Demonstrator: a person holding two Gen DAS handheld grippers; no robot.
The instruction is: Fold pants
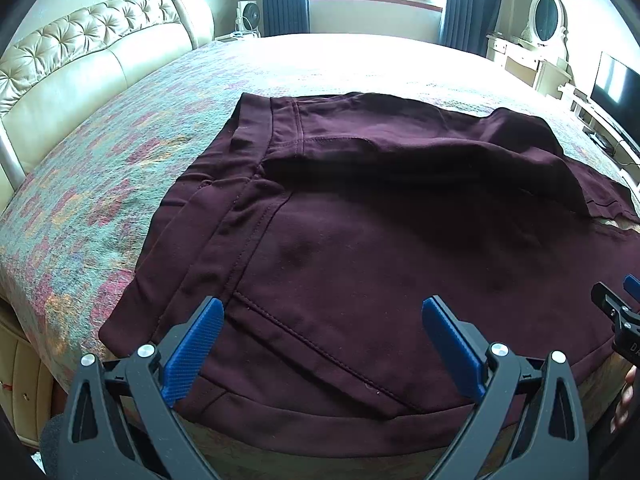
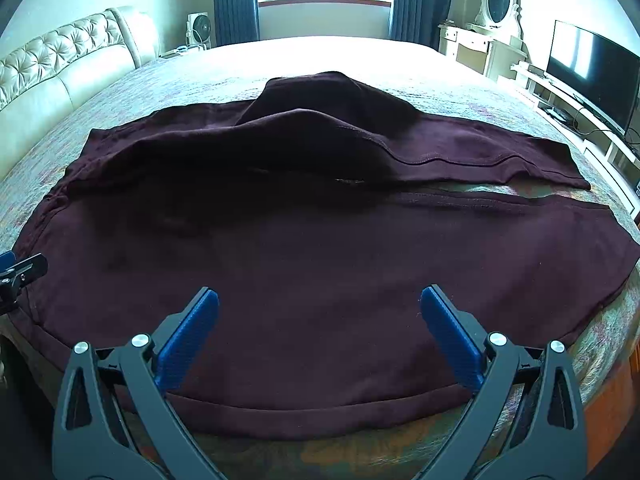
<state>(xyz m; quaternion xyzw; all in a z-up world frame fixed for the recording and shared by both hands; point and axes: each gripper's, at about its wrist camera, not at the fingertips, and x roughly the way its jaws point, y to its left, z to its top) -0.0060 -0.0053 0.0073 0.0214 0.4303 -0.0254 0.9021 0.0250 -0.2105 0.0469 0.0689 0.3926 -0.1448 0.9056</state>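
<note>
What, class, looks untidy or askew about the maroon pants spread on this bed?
The pants are not flat: the far leg is humped up near the middle, with a gap showing bedspread between the legs. Both tools, left and right, are open and hold nothing.

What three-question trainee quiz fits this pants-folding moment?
1. True or false: the left gripper is clamped on the pants.
2. What stands right of the window? A) a wardrobe B) a vanity with an oval mirror C) a bookshelf
3. Fill in: the pants lie on a ____.

Key: 1. False: its jaws stand open over the cloth, and the right gripper is open too. 2. B. 3. Bed, with a patterned cover.
</note>
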